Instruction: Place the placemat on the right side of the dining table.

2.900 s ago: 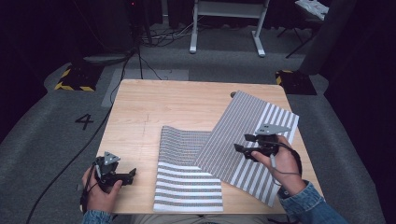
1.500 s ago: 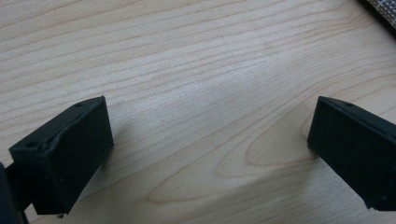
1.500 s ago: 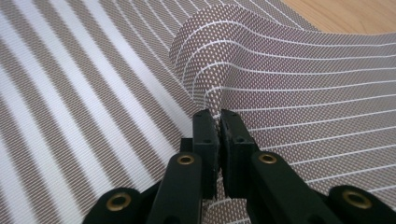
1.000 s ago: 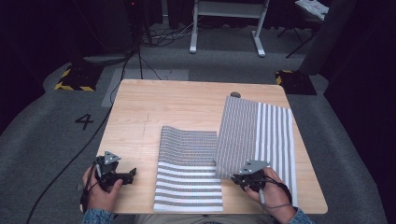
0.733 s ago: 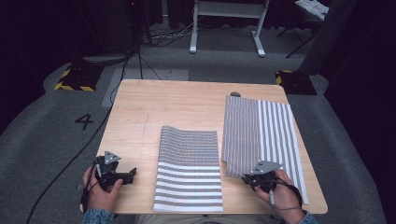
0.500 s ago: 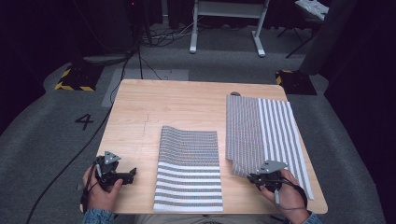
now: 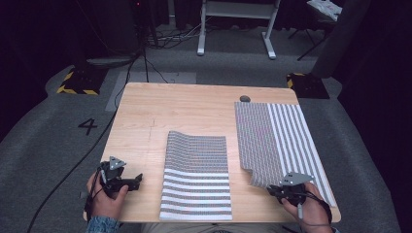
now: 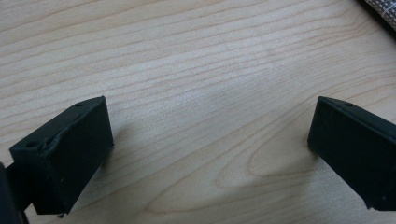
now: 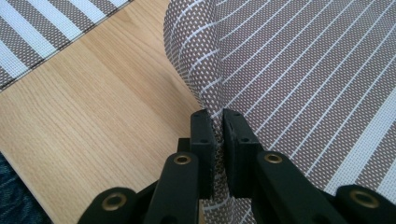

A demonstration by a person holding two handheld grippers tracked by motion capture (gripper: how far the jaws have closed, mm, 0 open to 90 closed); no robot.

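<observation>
While your right gripper [image 7: 291, 190] at the frame's lower right has its jaws clamped on the folded mat's [image 7: 272, 141] near edge, keep that pinch low over the tabletop [image 7: 184, 109]; the left gripper [image 7: 121, 180] idles, jaws open.

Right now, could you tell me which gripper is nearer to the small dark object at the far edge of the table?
The right. The right gripper clamps the right striped mat, which runs up beside the small dark object. The left gripper sits open at the near left corner, farther away.
</observation>
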